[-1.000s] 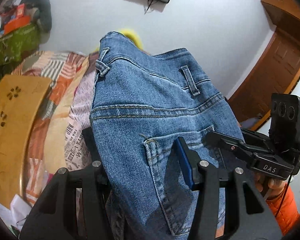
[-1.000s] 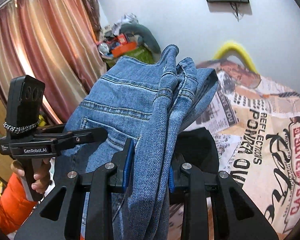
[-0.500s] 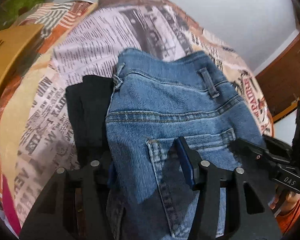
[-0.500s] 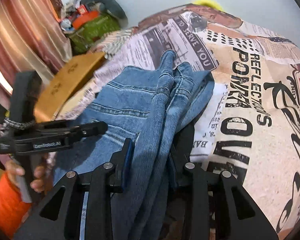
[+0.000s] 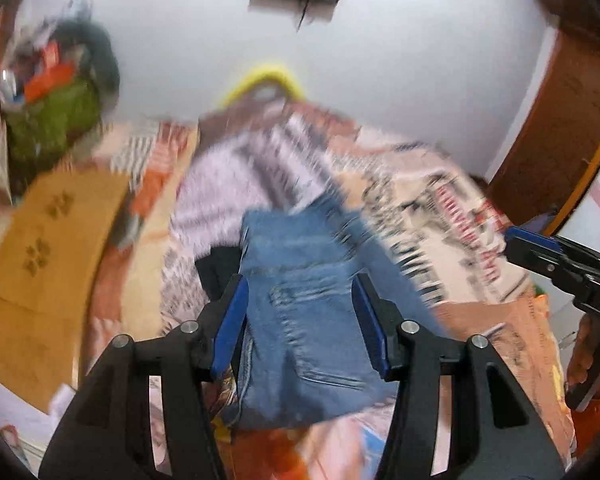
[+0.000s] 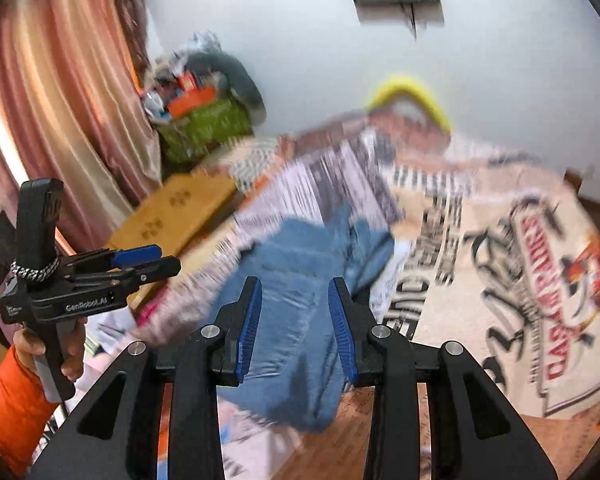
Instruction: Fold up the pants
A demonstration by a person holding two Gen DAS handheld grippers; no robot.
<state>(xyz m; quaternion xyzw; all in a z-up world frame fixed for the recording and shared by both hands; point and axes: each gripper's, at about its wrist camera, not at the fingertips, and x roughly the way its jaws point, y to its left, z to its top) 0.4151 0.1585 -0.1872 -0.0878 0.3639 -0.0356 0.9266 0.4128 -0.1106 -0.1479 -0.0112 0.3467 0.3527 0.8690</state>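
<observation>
Blue denim pants (image 5: pixel 308 312) lie folded in compact bundle on newsprint bedspread (image 6: pixel 480 280), motion-blurred. Left gripper (image 5: pixel 300 320) jaws spread, released. Right gripper (image 6: pixel 294 320) jaws spread, holding nothing.

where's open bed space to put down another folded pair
Bare bedspread lies right of the folded jeans, out to its edge. More lies behind them, toward the wall. Left is crowded: a dark garment, then the wooden board.
</observation>
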